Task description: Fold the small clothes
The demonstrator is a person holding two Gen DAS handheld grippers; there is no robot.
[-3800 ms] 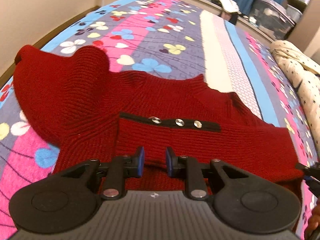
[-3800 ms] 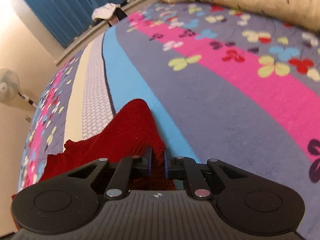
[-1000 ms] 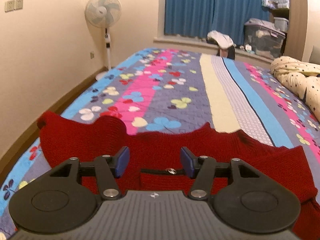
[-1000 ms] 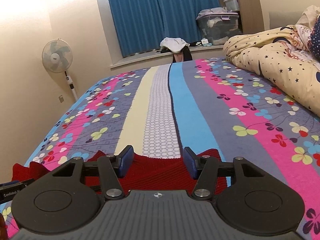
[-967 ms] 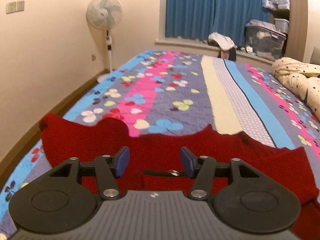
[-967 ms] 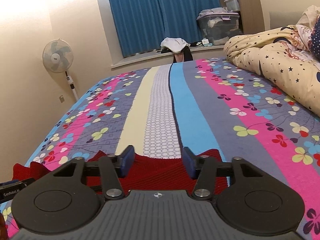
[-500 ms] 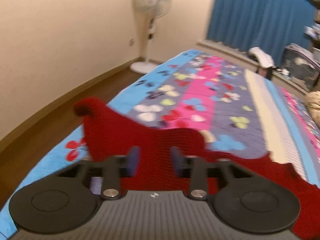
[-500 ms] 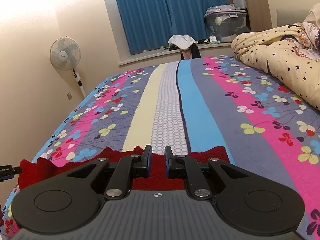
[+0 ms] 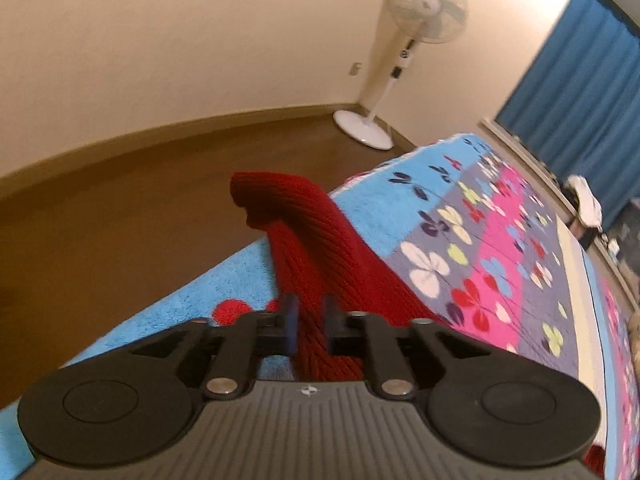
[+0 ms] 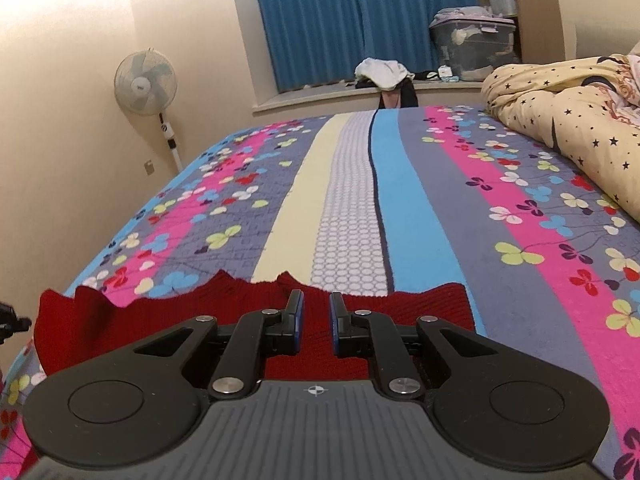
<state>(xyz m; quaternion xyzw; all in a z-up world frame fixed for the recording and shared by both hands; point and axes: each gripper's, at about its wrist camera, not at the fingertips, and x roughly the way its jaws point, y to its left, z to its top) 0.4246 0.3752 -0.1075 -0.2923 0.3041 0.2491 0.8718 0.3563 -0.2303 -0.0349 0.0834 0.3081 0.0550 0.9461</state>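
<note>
A red knit sweater (image 10: 240, 300) lies spread across the near end of the flowered bedspread (image 10: 360, 200). One sleeve (image 9: 304, 232) reaches to the bed's left edge, its cuff sticking out over the floor. My left gripper (image 9: 310, 320) has this sleeve between its fingers. The jaws are opening slightly, while the knit still fills the narrow gap between the pads. My right gripper (image 10: 316, 316) rests low on the sweater's body near its far edge, its fingers close together with red knit between them.
The brown floor (image 9: 120, 220) drops away just left of the bed edge. A standing fan (image 9: 416, 4) is by the wall. A starred quilt (image 10: 568, 92) is heaped at the right. A storage box (image 10: 472, 48) and a clothes pile (image 10: 380, 72) sit on the window sill.
My left gripper has swung left from the sweater's middle to the sleeve at the bed edge, and its fingers have narrowed around it. The right gripper's fingers came together and it stayed put.
</note>
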